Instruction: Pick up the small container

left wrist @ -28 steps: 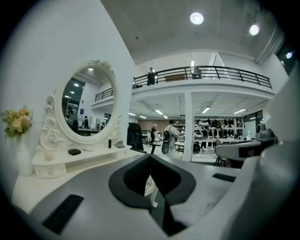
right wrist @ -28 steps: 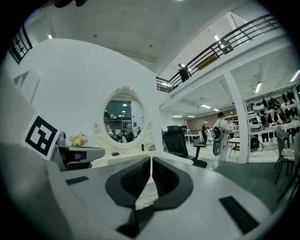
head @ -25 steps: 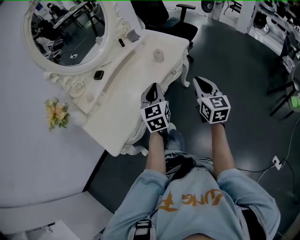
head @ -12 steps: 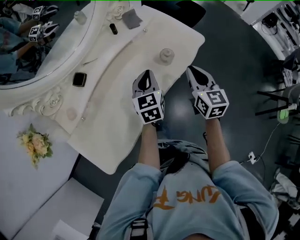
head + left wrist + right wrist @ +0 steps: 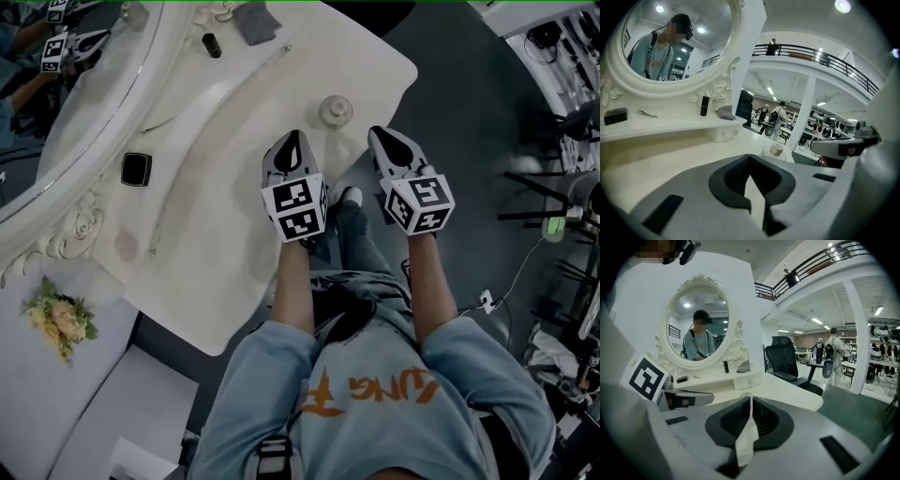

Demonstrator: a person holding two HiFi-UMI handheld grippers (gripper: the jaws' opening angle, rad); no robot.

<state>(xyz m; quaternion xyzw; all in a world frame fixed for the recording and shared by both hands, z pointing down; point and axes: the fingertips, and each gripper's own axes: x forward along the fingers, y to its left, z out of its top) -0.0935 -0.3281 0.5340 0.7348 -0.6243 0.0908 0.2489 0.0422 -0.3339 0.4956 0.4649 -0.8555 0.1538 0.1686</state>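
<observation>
small container (image 5: 336,111), head view: near the table (image 5: 225,187) edge, just ahead of both tongs, untouched.
risk: likely shoved off that edge if left tongs (image 5: 293,141) or right tongs (image 5: 385,139) poke in pressed together like this.
left tongs, left gripper view: pressed together, pinching nothing; small container straight ahead, path clear.
clutter: black tube (image 5: 704,105) and grey cloth (image 5: 725,112) up on the shelf (image 5: 670,124), well apart.
right tongs, right gripper view: pressed together, empty; office chair (image 5: 785,359) beyond.
</observation>
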